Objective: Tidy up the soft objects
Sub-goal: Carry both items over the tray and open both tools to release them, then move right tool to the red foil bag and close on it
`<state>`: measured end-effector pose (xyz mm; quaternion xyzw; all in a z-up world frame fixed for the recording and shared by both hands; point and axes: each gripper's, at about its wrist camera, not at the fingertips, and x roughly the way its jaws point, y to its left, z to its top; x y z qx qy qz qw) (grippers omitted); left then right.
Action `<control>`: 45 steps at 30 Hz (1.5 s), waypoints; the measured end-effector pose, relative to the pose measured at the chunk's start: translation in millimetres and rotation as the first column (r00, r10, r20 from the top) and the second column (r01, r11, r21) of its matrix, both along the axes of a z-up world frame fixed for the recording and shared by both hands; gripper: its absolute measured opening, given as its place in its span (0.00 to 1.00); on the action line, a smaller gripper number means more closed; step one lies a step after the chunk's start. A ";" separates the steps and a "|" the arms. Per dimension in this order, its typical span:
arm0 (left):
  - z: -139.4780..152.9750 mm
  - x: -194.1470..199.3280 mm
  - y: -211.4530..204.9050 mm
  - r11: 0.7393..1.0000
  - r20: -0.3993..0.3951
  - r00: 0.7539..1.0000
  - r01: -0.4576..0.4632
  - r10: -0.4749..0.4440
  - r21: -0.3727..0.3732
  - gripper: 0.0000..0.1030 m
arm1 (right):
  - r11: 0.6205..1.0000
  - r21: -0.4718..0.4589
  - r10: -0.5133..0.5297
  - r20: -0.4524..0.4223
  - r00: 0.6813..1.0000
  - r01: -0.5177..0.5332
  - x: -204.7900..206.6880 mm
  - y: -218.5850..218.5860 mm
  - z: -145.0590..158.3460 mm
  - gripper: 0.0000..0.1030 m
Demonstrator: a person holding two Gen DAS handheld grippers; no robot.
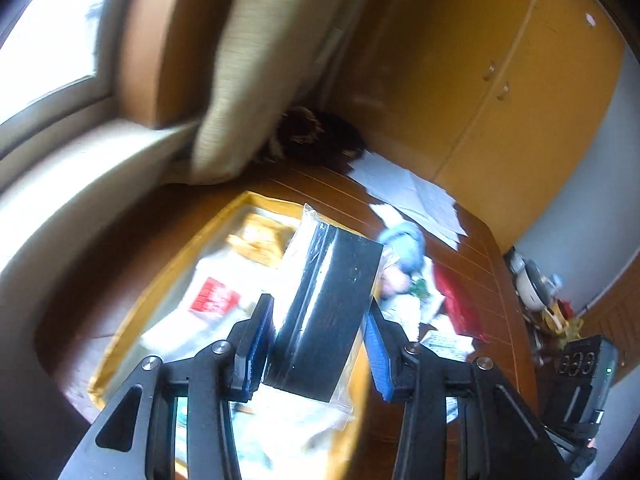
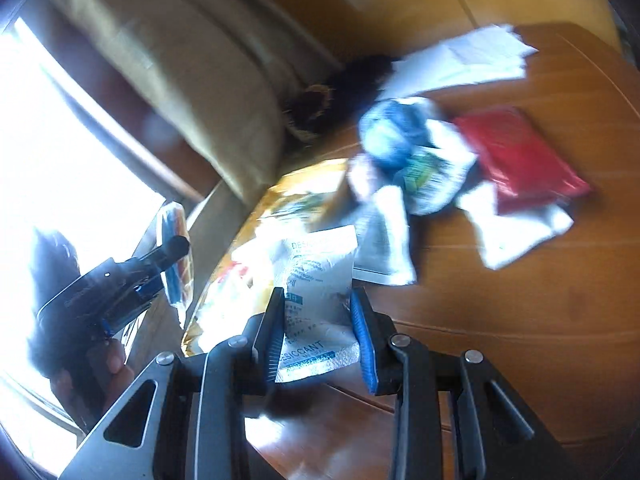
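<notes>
Sitting between the pads of the left hand-held gripper (image 1: 318, 344) is a black block sealed in a clear plastic bag (image 1: 328, 300), lifted above the yellow padded envelope (image 1: 120, 320) on the counter (image 1: 460, 240). It is looking like a foam or sponge block: probably light and springy, with a slick wrapper that could be sliding under the pads. The left jaws are clamping it across its lower part, so the far end is standing free and tilting; a hold nearer its middle would likely be steadier.

The right hand-held gripper (image 2: 320, 336) is grasping a white desiccant sachet (image 2: 316, 300) by its near end. This one is looking limp and papery, filled with loose grains, so it is likely sagging wherever it is unsupported; pinching a flat sealed edge seems the safest place.

Beyond them, more soft packets are lying to the right on the counter: a blue bundle (image 2: 390, 136), a red pouch (image 2: 520, 156) and white packets (image 2: 520, 232); all look light and easy to crush. Farther off, white papers (image 2: 460, 64) are spreading toward the far edge, a beige cushion (image 2: 180, 80) is leaning at the far left, and a dark furry thing (image 1: 316, 136) is lying beside it. Blur is hiding finer detail.
</notes>
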<state>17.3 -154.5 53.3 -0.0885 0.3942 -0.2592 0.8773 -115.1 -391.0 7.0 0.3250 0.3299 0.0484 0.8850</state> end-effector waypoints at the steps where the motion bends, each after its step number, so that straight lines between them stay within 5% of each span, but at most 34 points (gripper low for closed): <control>1: -1.9 3.9 6.9 1.000 -0.003 1.000 -0.010 0.010 0.003 0.44 | 1.000 -0.007 0.012 0.003 1.000 -0.012 6.6 7.2 2.7 0.31; 12: -31.7 32.5 58.8 0.996 -0.073 0.995 -0.075 0.073 -0.038 0.44 | 0.991 -0.045 0.122 -0.028 0.992 -0.124 81.0 63.3 19.0 0.31; 25: -57.7 70.9 36.8 0.999 -0.104 0.994 -0.026 0.031 0.045 0.44 | 0.983 -0.112 0.134 -0.109 0.985 -0.146 120.6 90.9 6.3 0.31; 30: -61.8 75.8 35.8 0.999 -0.104 0.993 -0.045 0.048 0.030 0.45 | 0.981 -0.130 0.131 -0.118 0.984 -0.146 124.0 94.1 5.7 0.31; 33: -61.7 75.2 38.6 0.999 -0.118 0.992 -0.048 0.050 0.012 0.57 | 0.982 -0.123 0.129 -0.123 0.984 -0.144 124.5 95.1 4.6 0.32; 36: -55.3 67.9 44.5 0.998 -0.102 0.993 -0.065 0.064 -0.006 0.60 | 0.987 -0.078 0.135 -0.102 0.986 -0.144 122.4 90.5 6.1 0.42; 45: -26.0 14.8 33.3 0.990 -0.015 0.999 0.030 -0.032 -0.138 0.72 | 0.995 -0.091 0.044 0.030 0.999 -0.041 48.9 38.9 31.4 0.51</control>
